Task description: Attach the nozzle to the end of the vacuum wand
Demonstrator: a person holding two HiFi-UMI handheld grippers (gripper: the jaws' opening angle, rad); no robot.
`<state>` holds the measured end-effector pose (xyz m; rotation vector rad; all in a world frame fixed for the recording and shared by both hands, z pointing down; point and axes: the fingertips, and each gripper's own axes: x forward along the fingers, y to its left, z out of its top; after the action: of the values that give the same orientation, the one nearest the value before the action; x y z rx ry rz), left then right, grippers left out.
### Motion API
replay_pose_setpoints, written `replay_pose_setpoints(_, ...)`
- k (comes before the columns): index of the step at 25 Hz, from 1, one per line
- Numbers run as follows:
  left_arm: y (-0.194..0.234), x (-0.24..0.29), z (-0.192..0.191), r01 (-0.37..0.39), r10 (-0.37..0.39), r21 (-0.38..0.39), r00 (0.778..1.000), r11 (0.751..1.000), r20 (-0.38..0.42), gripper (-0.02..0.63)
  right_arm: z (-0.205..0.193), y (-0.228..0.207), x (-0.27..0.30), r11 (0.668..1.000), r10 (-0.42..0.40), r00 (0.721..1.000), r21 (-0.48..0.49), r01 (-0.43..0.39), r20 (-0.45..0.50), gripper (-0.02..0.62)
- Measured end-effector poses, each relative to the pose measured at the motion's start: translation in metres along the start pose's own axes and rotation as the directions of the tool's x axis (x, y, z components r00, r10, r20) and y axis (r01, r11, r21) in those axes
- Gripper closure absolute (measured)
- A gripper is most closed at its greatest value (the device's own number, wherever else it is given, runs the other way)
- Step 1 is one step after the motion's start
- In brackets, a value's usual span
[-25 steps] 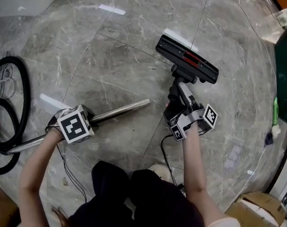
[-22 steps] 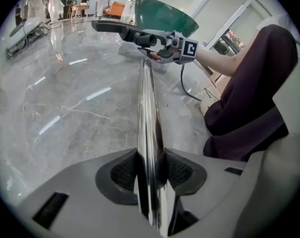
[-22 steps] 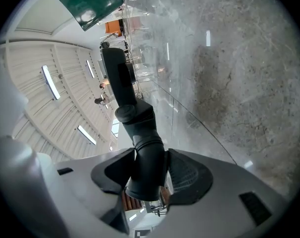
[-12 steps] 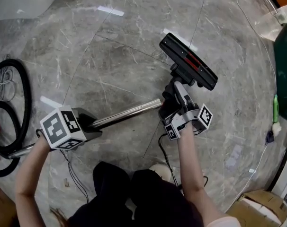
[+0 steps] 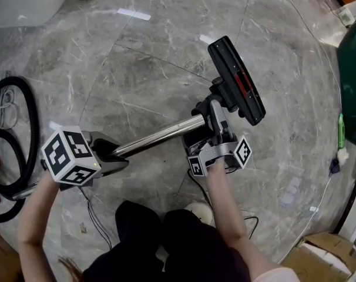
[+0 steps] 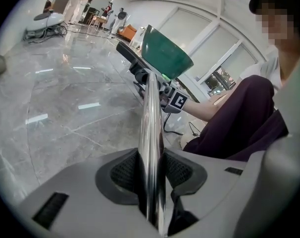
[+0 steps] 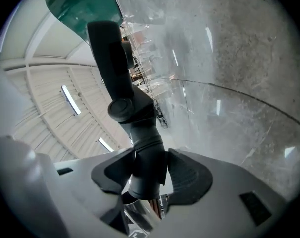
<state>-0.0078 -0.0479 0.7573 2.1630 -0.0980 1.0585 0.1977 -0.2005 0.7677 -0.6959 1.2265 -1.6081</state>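
- Two tools, both loaded. The left tool (image 6: 151, 175) has its jaws part closed on the chrome wand (image 5: 154, 138), with the pads pressing the tube from both sides.
- The right tool (image 7: 147, 170) has its jaws set wider, clamped on the dark neck of the nozzle (image 5: 237, 78). A pad touches the neck on each side.
- In the head view the wand runs diagonally up-right from the left tool to the right tool. Its free end meets the open end of the nozzle neck right at the right tool's jaws.
- In the right gripper view, chrome shows just below the neck. Can't tell whether it's seated.
- The nozzle's flat head sticks out past the right tool, its face with a red strip turned toward the head camera.
- The wand's rear end runs back toward the black hose (image 5: 22, 128), looped on the marble floor (image 5: 137, 57) at far left.
- A cardboard box (image 5: 319, 254) sits at bottom right, well apart.
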Motion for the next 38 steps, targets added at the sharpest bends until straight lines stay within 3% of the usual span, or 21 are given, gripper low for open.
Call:
replay_pose_setpoints(7,0.008,-0.002,0.001,-0.014,0.014,-0.010,1.000,1.000,0.016,0.456,-0.002,0.018,-0.003,0.995,0.031,0.999,-0.098,-0.034,-0.033,0.376)
replay_pose_setpoints(17,0.011,-0.002,-0.005,-0.031,0.031,-0.011,0.999,0.999,-0.031,0.456,-0.006,0.025,-0.007,0.960,-0.020,1.000,-0.279,0.020,0.001,0.376)
replay_pose_setpoints(24,0.014,0.000,-0.007,-0.054,0.055,0.004,0.996,0.999,-0.064,0.456,-0.011,0.036,-0.006,0.878,-0.061,0.998,-0.477,0.038,-0.033,0.376)
replay_pose_setpoints(30,0.011,0.000,-0.007,-0.032,0.035,0.048,0.997,0.998,-0.074,0.456,-0.013,0.041,-0.004,0.845,-0.089,0.989,-0.535,0.012,-0.119,0.376)
replay_pose_setpoints(34,0.010,0.002,-0.010,-0.017,0.023,0.070,0.996,0.997,-0.083,0.456,-0.025,0.046,0.000,0.767,-0.147,0.966,-0.641,-0.026,-0.215,0.376)
replay_pose_setpoints(36,0.008,0.001,-0.008,-0.007,0.012,0.072,0.998,0.997,-0.059,0.456,-0.026,0.048,0.002,0.765,-0.149,0.961,-0.643,-0.039,-0.234,0.376)
replay_pose_setpoints(38,0.006,0.000,-0.005,0.002,0.000,0.074,1.000,0.997,-0.029,0.456,-0.026,0.049,0.003,0.785,-0.136,0.960,-0.617,-0.045,-0.244,0.377)
